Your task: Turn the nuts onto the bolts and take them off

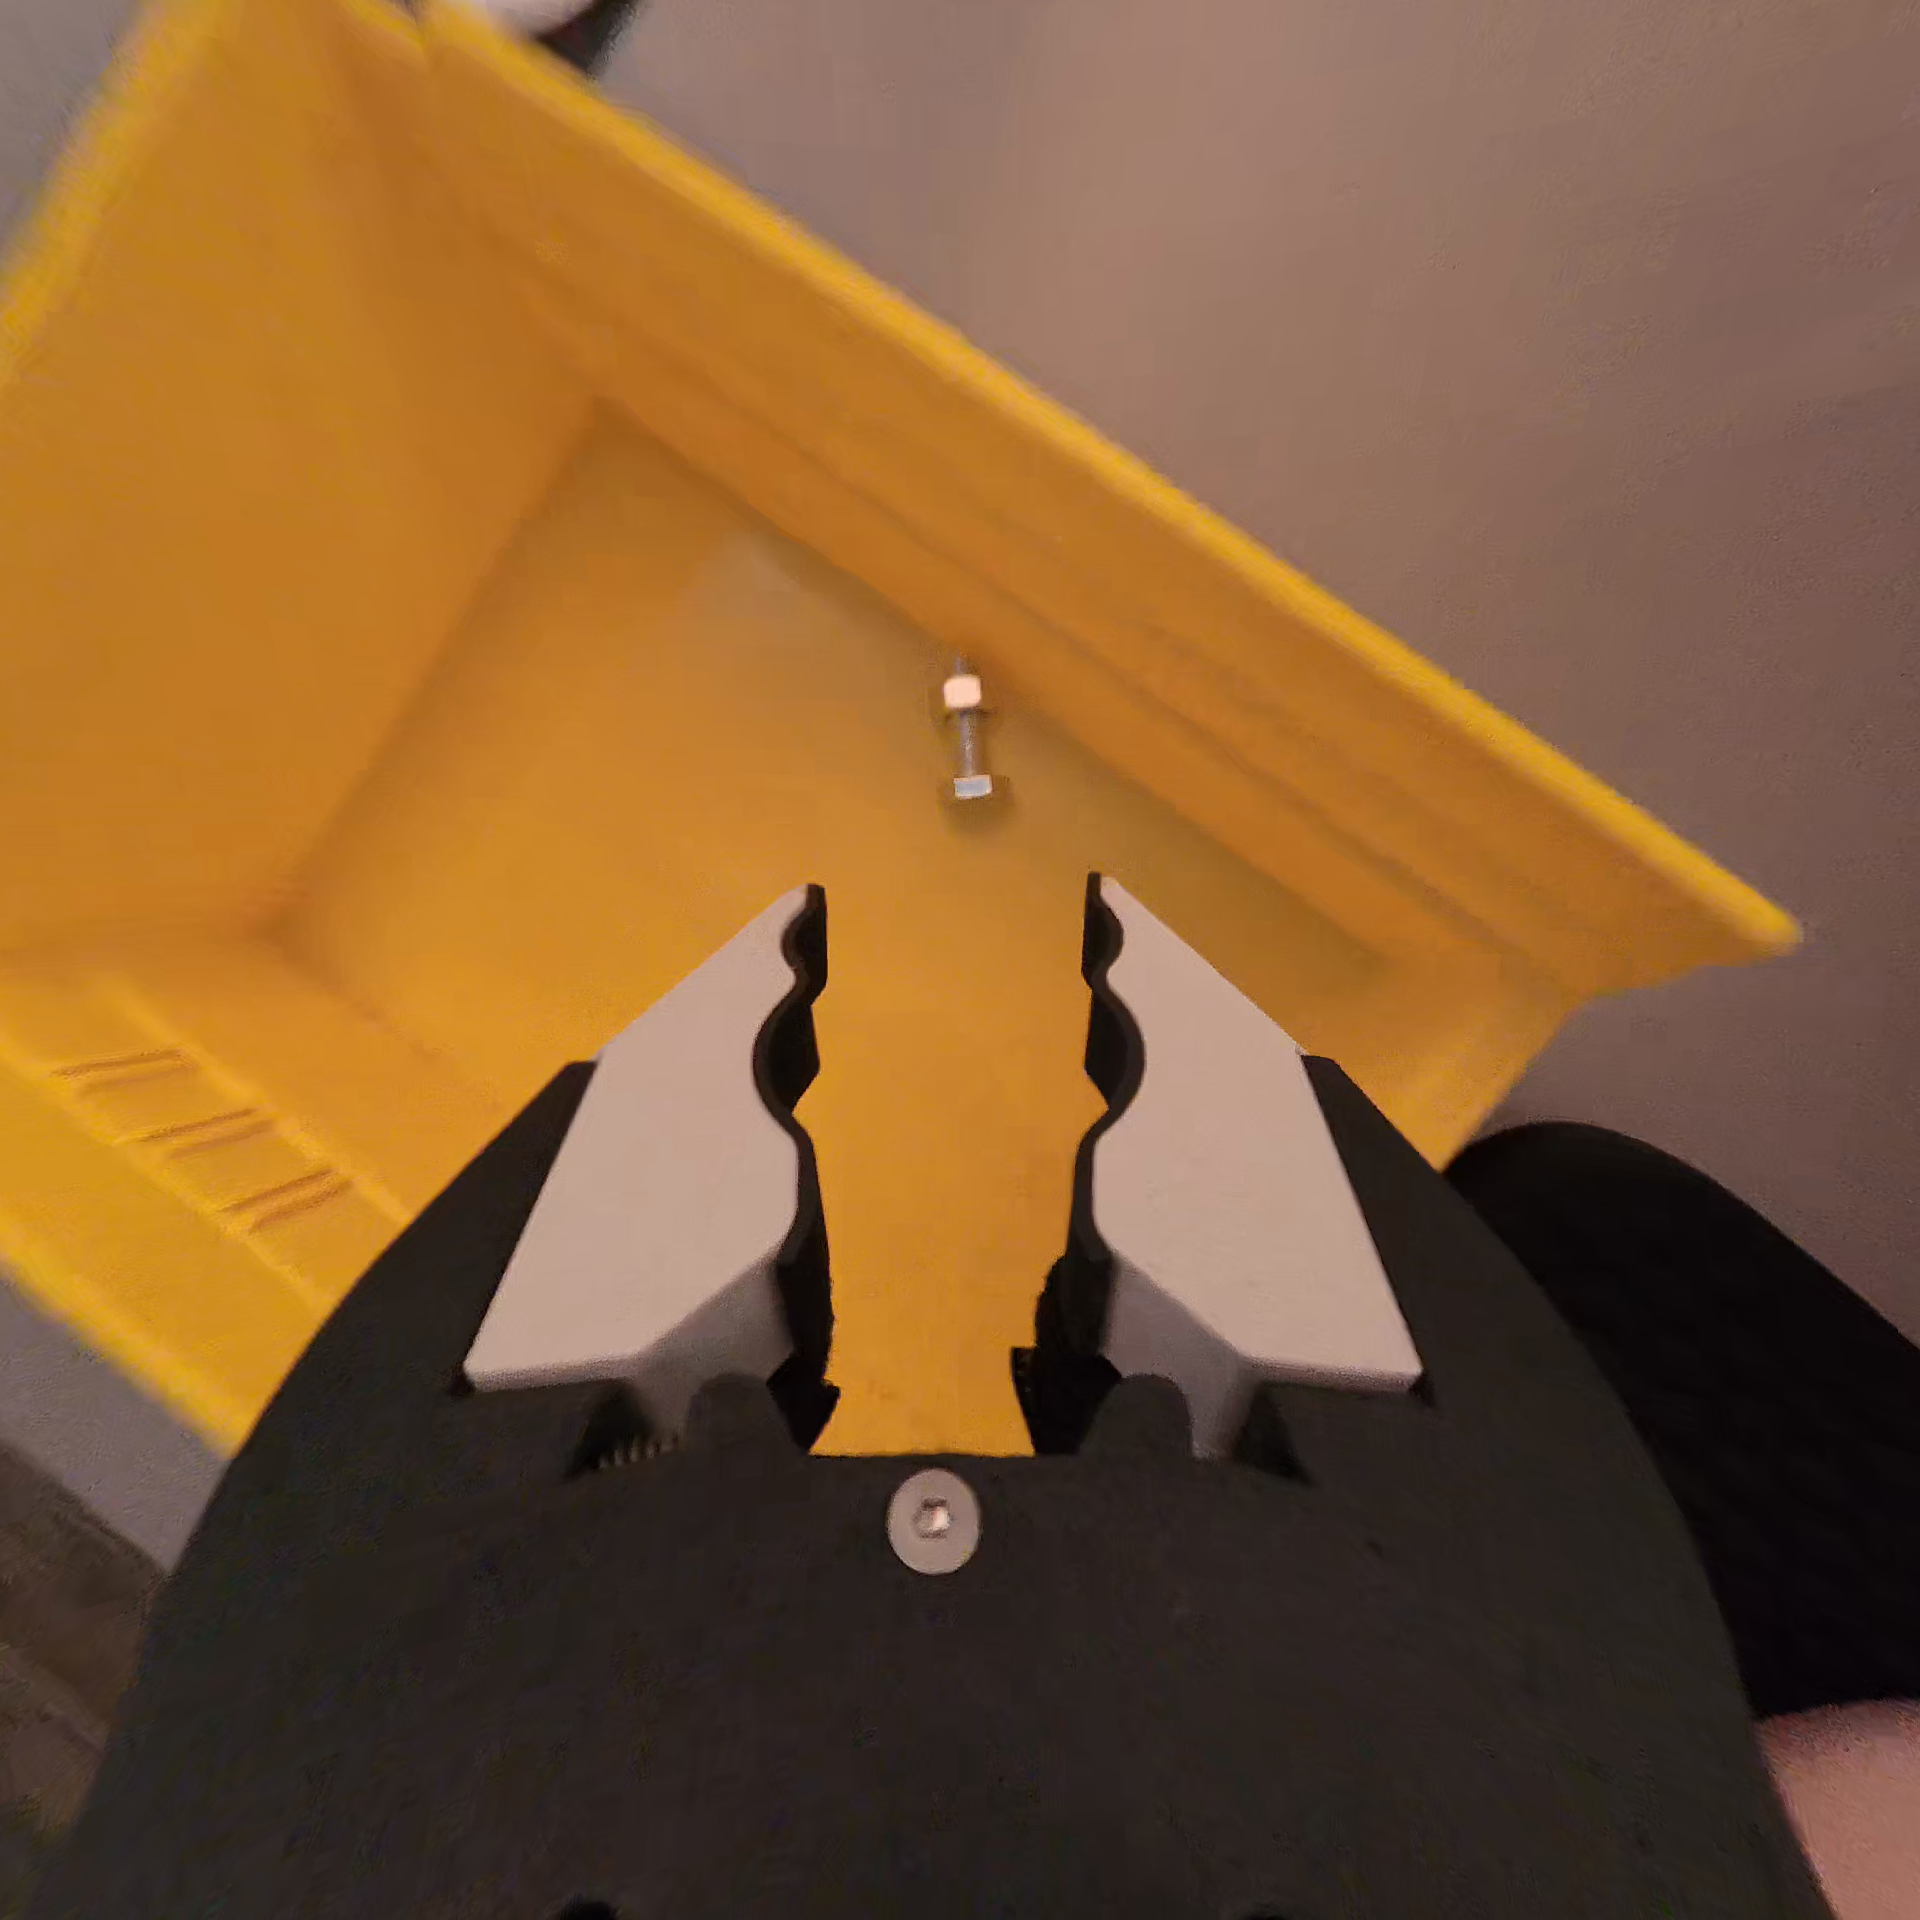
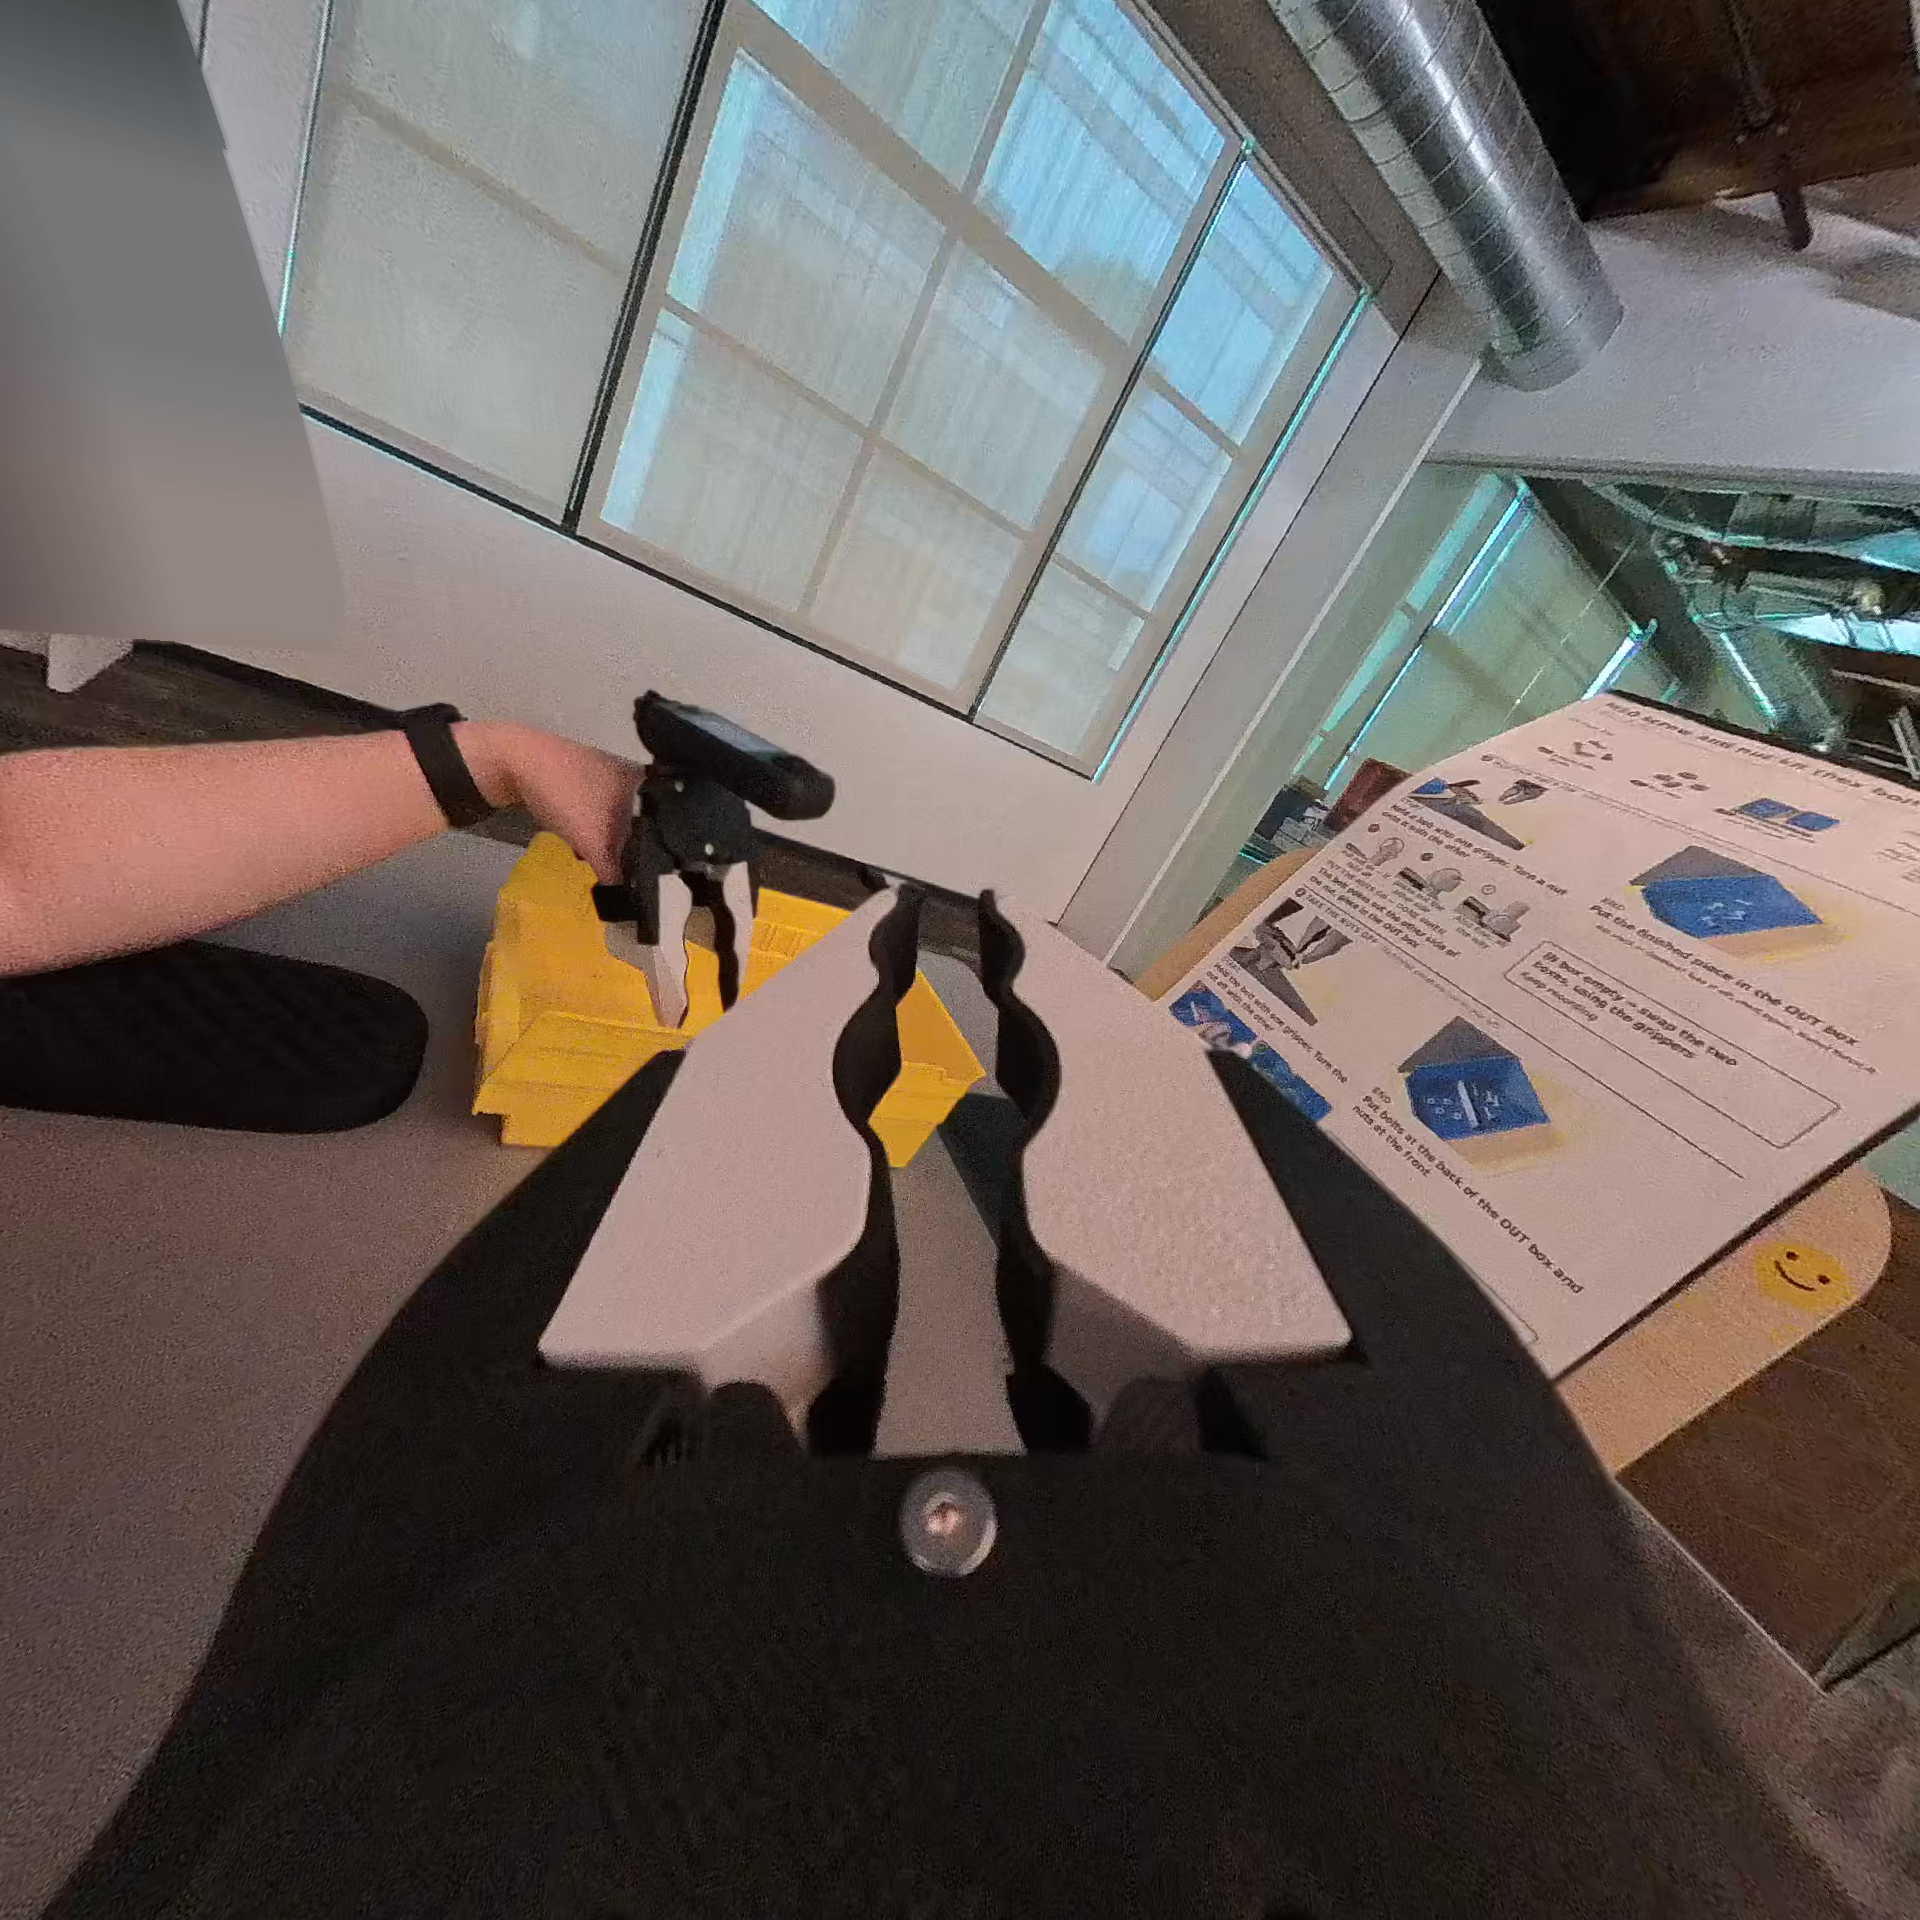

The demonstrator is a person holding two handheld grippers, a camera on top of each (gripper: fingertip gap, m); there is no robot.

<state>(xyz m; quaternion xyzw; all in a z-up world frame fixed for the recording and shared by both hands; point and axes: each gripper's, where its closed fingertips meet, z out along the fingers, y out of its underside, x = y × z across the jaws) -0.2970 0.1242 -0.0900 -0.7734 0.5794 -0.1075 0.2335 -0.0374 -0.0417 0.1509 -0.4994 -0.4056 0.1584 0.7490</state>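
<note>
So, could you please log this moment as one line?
left gripper: open, over yellow bin | bolt: in bin, nut on | right gripper: open, empty, aside

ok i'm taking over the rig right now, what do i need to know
Left tongs: open, empty, pointed down into the yellow bin, just short of the bolt.
Right tongs: open, empty, raised over the table, away from the bin.
Bolt lies on the bin floor with a nut on its far end.
Done: nothing in hand yet.
Left: probably grip the bolt with the left tongs, lift it out, turn the nut off with the right.
</note>
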